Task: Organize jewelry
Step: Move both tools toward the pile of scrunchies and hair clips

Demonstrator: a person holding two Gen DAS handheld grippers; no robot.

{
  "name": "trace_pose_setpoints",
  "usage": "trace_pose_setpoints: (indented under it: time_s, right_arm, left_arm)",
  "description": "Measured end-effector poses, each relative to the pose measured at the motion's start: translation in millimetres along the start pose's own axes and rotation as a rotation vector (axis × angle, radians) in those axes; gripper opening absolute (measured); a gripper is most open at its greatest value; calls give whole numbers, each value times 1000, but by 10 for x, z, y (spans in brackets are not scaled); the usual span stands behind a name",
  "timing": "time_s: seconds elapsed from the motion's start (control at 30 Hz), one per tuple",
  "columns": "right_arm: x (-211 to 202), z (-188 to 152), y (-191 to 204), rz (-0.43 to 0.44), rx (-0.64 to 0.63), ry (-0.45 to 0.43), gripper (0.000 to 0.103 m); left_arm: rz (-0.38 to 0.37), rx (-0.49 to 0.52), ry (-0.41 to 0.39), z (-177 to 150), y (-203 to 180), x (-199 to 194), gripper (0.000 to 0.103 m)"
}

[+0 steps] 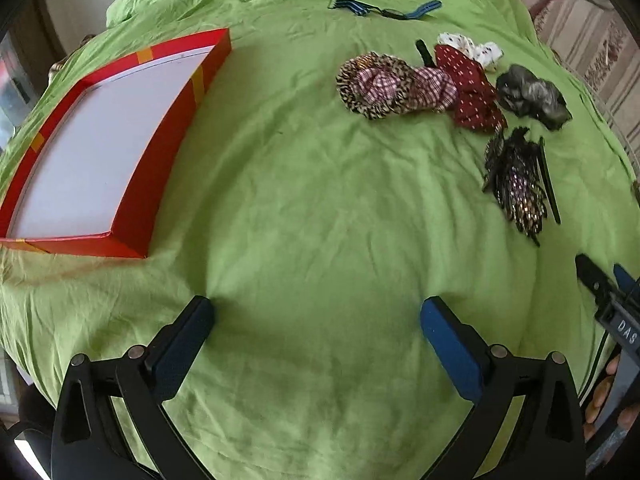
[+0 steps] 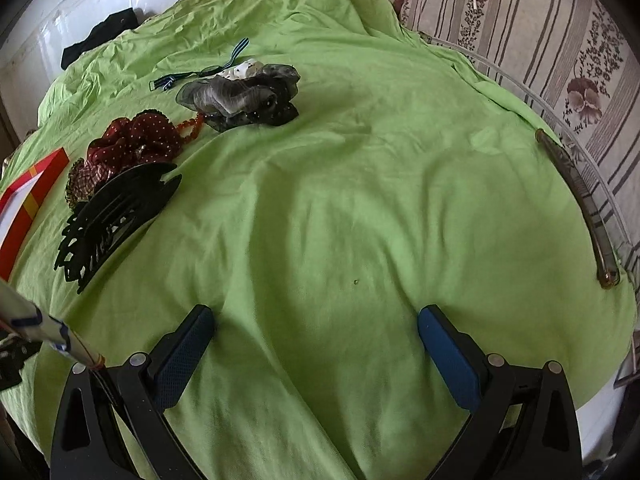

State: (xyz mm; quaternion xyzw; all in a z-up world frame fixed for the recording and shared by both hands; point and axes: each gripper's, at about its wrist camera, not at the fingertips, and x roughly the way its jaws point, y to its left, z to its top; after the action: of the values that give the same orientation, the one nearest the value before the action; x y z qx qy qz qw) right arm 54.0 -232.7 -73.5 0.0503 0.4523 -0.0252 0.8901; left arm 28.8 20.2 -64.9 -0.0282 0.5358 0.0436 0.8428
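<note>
A red box (image 1: 132,184) with a white inside lies on the green cloth at the left; its corner shows in the right wrist view (image 2: 44,184). Hair accessories lie in a group: a leopard scrunchie (image 1: 356,88), a pink checked one (image 1: 432,88), a dark red dotted one (image 1: 472,88) (image 2: 140,140), a grey one (image 1: 532,96) (image 2: 240,96), a white dotted one (image 1: 472,46), a black sequined clip (image 1: 516,184) (image 2: 112,216). A blue striped strap (image 1: 384,9) (image 2: 200,72) lies behind. My left gripper (image 1: 316,320) is open and empty. My right gripper (image 2: 316,328) is open and empty, also seen in the left wrist view (image 1: 600,276).
Orange beads (image 2: 192,126) lie by the red scrunchie. A brown headband (image 2: 580,200) lies along the cloth's right edge. A patterned sofa (image 2: 540,40) stands behind the table. A dark cloth (image 2: 100,36) lies at the far left.
</note>
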Motion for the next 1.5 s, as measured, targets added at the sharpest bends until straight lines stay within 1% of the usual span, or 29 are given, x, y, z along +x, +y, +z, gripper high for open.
trace_pose_setpoints:
  time_s: [0.1, 0.17, 0.23, 0.3, 0.33, 0.43, 0.47, 0.53, 0.63, 0.7, 0.73, 0.83, 0.9, 0.97, 1.03, 1.07, 1.13, 1.2, 1.27, 1.33, 1.4, 1.5]
  right_arm:
    - [6, 6, 27, -17, -5, 12, 103]
    - [3, 16, 28, -20, -9, 14, 103]
    - [-10, 0, 32, -18, -22, 6, 103]
    - [-50, -8, 35, -19, -41, 8, 103]
    - [-78, 1, 36, -21, -42, 8, 103]
    - [-195, 52, 48, -76, -52, -4, 103]
    - [-247, 62, 61, -84, -59, -15, 103]
    - [-418, 77, 76, -89, -62, -69, 103]
    - [-753, 91, 69, -92, -27, -198, 103]
    - [-962, 101, 64, -100, -9, -305, 103]
    - [-1009, 108, 61, -95, -10, -331, 103]
    - [-1065, 117, 89, -86, -27, -330, 103]
    - [-1122, 116, 87, -81, -21, -345, 103]
    - [-1211, 94, 77, -70, -6, -365, 102]
    - [-1361, 72, 108, -54, -4, -395, 102]
    - [-1416, 58, 127, -46, -10, -404, 102]
    - [-1527, 32, 191, -44, -36, -417, 102]
    - [-1583, 32, 243, -45, -56, -403, 100]
    - [-1629, 69, 287, -37, -62, -374, 97]
    - [-1675, 117, 323, -12, -59, -353, 97]
    - [-1709, 182, 358, 21, -62, -350, 96]
    - [-1674, 272, 398, 75, -60, -334, 96]
  left_arm:
    - [9, 20, 21, 15, -13, 7, 103]
    - [2, 12, 50, 123, -43, -25, 103]
    - [-45, -53, 24, 122, 42, -141, 103]
    - [-60, -80, -2, 130, 70, -238, 103]
    - [-53, -79, -19, 124, 59, -293, 103]
    - [1, -48, -114, 139, 1, -523, 103]
    - [34, -34, -163, 139, -36, -639, 103]
    - [73, -13, -218, 150, -92, -781, 103]
    - [91, -13, -296, 159, -96, -971, 103]
    - [97, -11, -363, 156, -66, -1123, 103]
    - [107, -3, -392, 157, -57, -1199, 103]
    - [143, 33, -451, 114, -91, -1371, 103]
    - [157, 71, -454, 103, -76, -1414, 103]
    - [153, 75, -442, 82, -28, -1414, 103]
    - [129, 66, -411, 40, 54, -1385, 103]
    - [102, 62, -396, 20, 106, -1373, 103]
    - [86, 44, -391, -32, 163, -1373, 103]
    - [48, 24, -388, -74, 227, -1411, 103]
    - [12, 11, -402, -98, 276, -1489, 103]
    - [19, 6, -419, -117, 316, -1564, 103]
    - [12, 6, -429, -121, 365, -1628, 103]
    - [8, -1, -439, -126, 423, -1686, 103]
